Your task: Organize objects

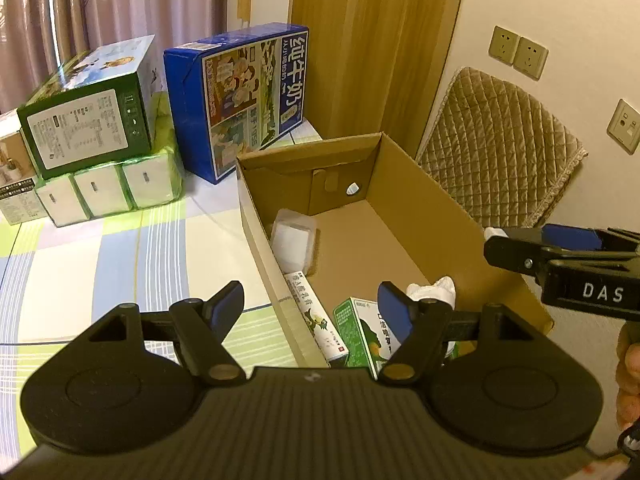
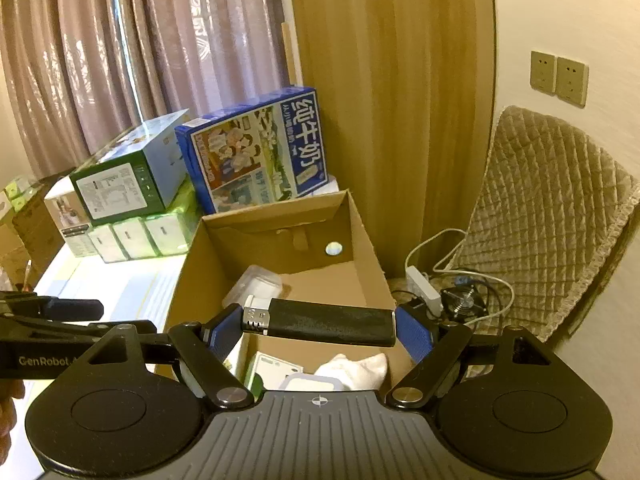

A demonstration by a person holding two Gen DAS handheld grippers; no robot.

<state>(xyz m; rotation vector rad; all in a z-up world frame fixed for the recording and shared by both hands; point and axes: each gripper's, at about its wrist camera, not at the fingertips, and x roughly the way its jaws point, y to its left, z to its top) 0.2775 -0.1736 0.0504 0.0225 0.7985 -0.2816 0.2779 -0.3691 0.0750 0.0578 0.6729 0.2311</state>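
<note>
- Two handheld grippers hang over an open brown cardboard box point(image 2: 360, 236) that stands on a checked pastel tablecloth point(image 1: 120, 248).
- The right gripper point(image 2: 320, 326) clamps a black oblong lighter point(image 2: 332, 326) with a silver cap, lying crosswise between its blue finger pads point(image 2: 224, 334), above the box's opening.
- The left gripper point(image 1: 316, 308) has its jaws spread wide with nothing between them, poised at the near left wall of the box.
- Inside the box, a clear plastic container point(image 1: 294, 240) rests by the left wall; nearer lie a white carton with green print point(image 1: 320, 320), a green carton point(image 1: 366, 332) and a crumpled white cloth point(image 1: 434, 290).
- Behind the box, a blue milk carton case point(image 1: 240, 96) stands upright; left of it a green-and-white box point(image 1: 86, 120) sits on wrapped tissue packs point(image 1: 108, 192).
- A quilted beige cushion point(image 2: 552, 216) leans by the wall on the right, with a white power strip point(image 2: 424, 286) and tangled cables on the floor beside it.
- A hand's edge point(image 1: 628, 368) shows at the far right of the left wrist view.
</note>
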